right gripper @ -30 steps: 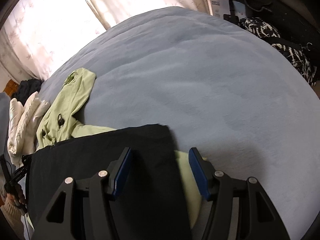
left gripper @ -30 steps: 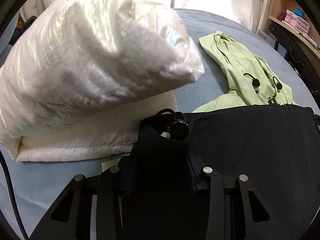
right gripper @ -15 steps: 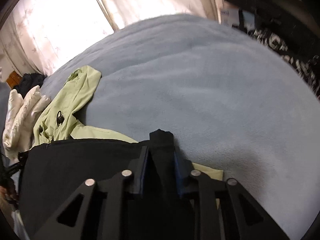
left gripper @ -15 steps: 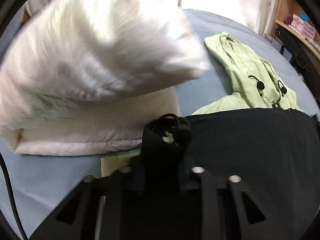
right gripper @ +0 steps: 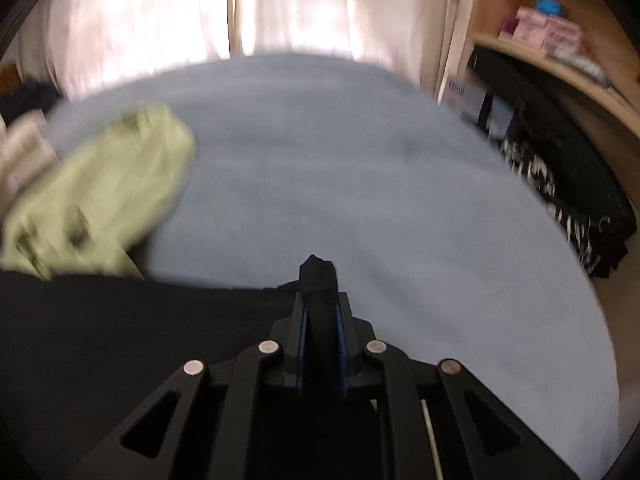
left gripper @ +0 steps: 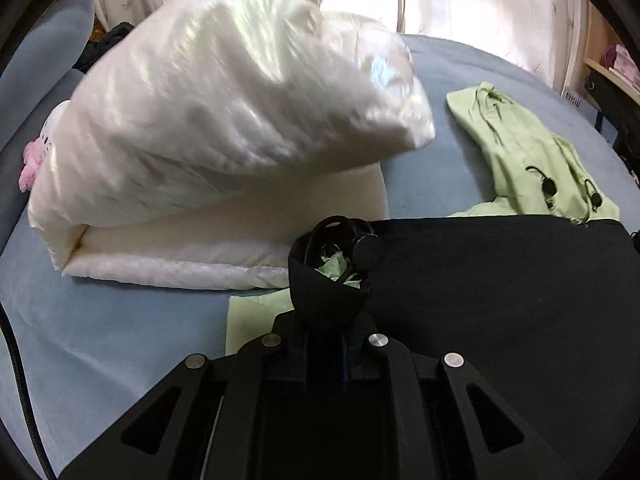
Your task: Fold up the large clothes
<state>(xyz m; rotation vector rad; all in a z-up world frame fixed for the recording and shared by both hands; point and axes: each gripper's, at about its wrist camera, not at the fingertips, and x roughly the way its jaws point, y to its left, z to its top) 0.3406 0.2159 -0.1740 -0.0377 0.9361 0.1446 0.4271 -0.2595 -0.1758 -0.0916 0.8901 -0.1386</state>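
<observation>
Both sets of jaws have just been closing and now pinch black cloth: the left gripper (left gripper: 325, 354) grips a bunched corner of the black garment (left gripper: 500, 300), with a drawcord toggle (left gripper: 366, 249) and a scrap of green lining poking out of the bunch, and the right gripper (right gripper: 320, 344) clamps the opposite corner, a nub of fabric standing up between its pads. That garment lies spread on the blue bed (left gripper: 100, 320), partly over a green jacket (left gripper: 528, 160), with a white puffer (left gripper: 224, 120) folded just beside the left corner. To fold well from here, I would lift both corners together, keep the edge between them taut and level, and carry it across in one sweep so the cloth lands flat instead of dragging the jacket beneath; the toggle and cord should be tucked inside the fold. On the far right, the shelf (right gripper: 560, 64) holds pink boxes (right gripper: 548, 32), but motion blur probably hides any print, and no brand or label can be read anywhere.
</observation>
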